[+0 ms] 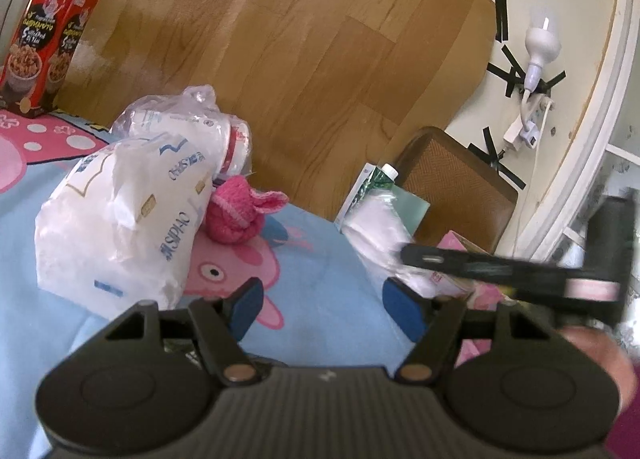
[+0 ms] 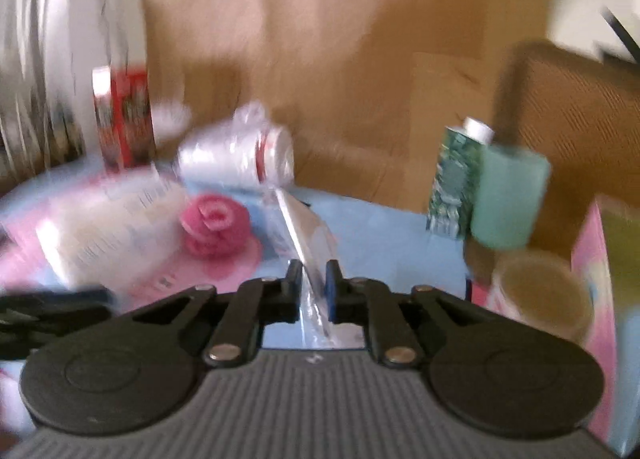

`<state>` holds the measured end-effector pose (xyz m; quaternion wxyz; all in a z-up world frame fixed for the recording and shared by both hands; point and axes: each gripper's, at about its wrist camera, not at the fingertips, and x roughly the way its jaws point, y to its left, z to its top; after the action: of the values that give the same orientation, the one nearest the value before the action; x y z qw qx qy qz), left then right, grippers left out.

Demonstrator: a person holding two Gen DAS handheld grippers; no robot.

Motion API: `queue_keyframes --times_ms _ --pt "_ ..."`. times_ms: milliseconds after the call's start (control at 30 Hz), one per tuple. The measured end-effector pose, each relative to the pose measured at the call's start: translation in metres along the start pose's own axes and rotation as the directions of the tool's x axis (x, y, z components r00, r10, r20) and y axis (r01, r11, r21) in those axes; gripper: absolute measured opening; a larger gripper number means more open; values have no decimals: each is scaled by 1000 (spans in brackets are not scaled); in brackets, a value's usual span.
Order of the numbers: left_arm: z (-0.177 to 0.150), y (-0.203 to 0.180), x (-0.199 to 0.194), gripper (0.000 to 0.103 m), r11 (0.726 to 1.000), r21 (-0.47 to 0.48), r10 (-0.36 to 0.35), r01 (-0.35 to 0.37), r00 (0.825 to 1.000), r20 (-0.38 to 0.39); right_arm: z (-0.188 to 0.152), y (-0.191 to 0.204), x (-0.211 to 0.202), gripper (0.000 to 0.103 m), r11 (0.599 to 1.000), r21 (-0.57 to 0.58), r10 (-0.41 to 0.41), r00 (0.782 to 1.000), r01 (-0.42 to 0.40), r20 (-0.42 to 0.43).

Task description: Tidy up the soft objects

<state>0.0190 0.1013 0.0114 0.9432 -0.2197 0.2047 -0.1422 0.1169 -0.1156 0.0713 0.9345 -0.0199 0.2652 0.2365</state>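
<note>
Right gripper (image 2: 314, 279) pinches a plastic packet (image 2: 304, 235) at centre frame; left gripper (image 1: 320, 309) spread, empty; pink knitted toy (image 1: 240, 215) and white bag (image 1: 120, 227) unsorted.

Right hand-held gripper (image 2: 314, 283) clamped on clear plastic packet (image 2: 304, 235); pink knitted toy (image 2: 216, 225) beyond.

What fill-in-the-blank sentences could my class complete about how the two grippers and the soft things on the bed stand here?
1. The right gripper is shut on a thin clear ____ packet.
2. The left gripper is open and holds ____.
3. The knitted toy is ____ in colour.
4. The red boxes stand ____.

Missing words: plastic; nothing; pink; upright
</note>
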Motion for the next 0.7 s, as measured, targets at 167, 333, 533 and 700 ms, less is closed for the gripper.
queue_keyframes --times_ms 167,333,533,700 --pt "-1 -1 0 68 1000 2 -1 1 1000 -8 -34 -42 -73 12 866 422 279 960 -268 37" --pt "-4 -10 1 68 998 60 19 -18 1000 -11 -88 -56 -128 39 900 436 13 1000 -6 -13" --pt "-10 -29 2 68 991 132 11 -4 998 -55 -119 -51 -173 47 937 334 -113 993 100 20" --pt "-23 -68 2 68 986 88 -120 139 974 -194 -122 -20 -171 89 994 85 -68 997 66 23"
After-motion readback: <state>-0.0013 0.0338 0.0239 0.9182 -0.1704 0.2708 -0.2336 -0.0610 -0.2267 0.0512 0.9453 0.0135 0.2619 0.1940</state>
